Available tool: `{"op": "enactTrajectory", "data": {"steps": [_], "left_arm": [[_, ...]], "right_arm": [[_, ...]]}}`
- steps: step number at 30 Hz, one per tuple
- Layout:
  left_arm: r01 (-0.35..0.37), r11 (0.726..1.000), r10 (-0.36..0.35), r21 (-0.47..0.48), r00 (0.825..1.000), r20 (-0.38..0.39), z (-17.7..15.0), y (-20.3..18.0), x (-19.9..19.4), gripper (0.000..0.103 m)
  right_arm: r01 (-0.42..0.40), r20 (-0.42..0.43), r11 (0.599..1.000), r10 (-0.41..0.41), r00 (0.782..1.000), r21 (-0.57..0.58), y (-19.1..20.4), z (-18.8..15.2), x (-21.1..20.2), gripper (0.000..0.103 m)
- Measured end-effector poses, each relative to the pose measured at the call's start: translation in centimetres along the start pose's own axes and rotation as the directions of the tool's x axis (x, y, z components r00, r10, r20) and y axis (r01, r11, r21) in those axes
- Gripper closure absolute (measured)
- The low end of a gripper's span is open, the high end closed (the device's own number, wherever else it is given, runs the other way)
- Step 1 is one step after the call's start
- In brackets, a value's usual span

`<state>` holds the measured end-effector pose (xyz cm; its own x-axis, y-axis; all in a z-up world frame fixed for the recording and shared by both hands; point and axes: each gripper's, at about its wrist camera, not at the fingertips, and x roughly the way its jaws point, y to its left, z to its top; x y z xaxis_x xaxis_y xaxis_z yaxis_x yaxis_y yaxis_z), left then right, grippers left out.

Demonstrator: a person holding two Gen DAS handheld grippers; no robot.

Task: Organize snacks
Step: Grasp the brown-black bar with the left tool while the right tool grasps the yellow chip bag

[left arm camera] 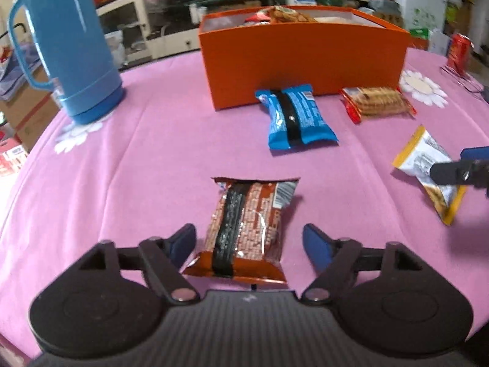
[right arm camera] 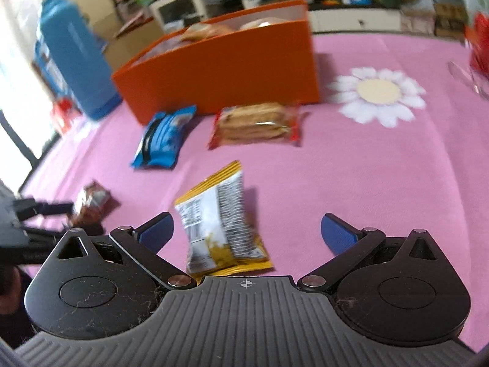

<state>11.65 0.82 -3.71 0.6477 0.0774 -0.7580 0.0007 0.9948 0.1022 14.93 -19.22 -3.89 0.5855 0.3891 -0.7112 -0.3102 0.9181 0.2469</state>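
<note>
On the pink cloth-covered surface (left arm camera: 128, 153), a brown crinkled snack packet (left arm camera: 247, 229) was straddled by the wide-open, empty left gripper (left arm camera: 249, 244), and a yellow-edged white snack packet (right arm camera: 220, 223) by the equally spread, empty right gripper (right arm camera: 247, 232).

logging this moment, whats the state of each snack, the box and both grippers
left gripper: open, around the brown packet, not pressing it
right gripper: open, around the yellow packet
brown packet: sealed, flat on the cloth
yellow packet: sealed, on the cloth
blue packet: sealed, on the cloth by the box
biscuit pack: sealed, on the cloth
orange box: lid off, snacks inside
</note>
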Motion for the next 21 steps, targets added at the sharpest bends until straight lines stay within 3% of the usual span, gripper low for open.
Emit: {"op": "enactTrajectory", "data": {"steps": [3,7,11,18,21], "left_arm": [[-0.016,0.999,0.016,-0.029,1.0,-0.01,0.2,0.3,0.4,0.01],[0.027,0.994,-0.029,-0.101,0.999,-0.021,0.1,1.5,0.8,0.008],[0.022,0.994,-0.025,-0.105,0.999,-0.021,0.0,1.6,0.9,0.006],[0.02,0.992,-0.024,-0.126,0.999,-0.034,0.0,1.7,1.2,0.001],[0.021,0.992,-0.024,-0.125,0.999,-0.027,-0.1,1.6,1.2,0.001]], "right_arm": [[0.021,-0.003,0.998,-0.021,1.0,-0.052,1.5,0.3,1.0,0.012],[0.039,0.001,0.992,-0.04,0.999,-0.122,2.8,0.3,2.3,0.012],[0.107,0.015,0.964,-0.106,0.994,-0.245,4.2,-0.4,3.2,0.012],[0.108,0.053,0.966,-0.098,0.994,-0.235,3.9,-0.9,3.1,0.012],[0.107,0.02,0.966,-0.105,0.994,-0.237,4.0,-0.5,3.1,0.012]]}}
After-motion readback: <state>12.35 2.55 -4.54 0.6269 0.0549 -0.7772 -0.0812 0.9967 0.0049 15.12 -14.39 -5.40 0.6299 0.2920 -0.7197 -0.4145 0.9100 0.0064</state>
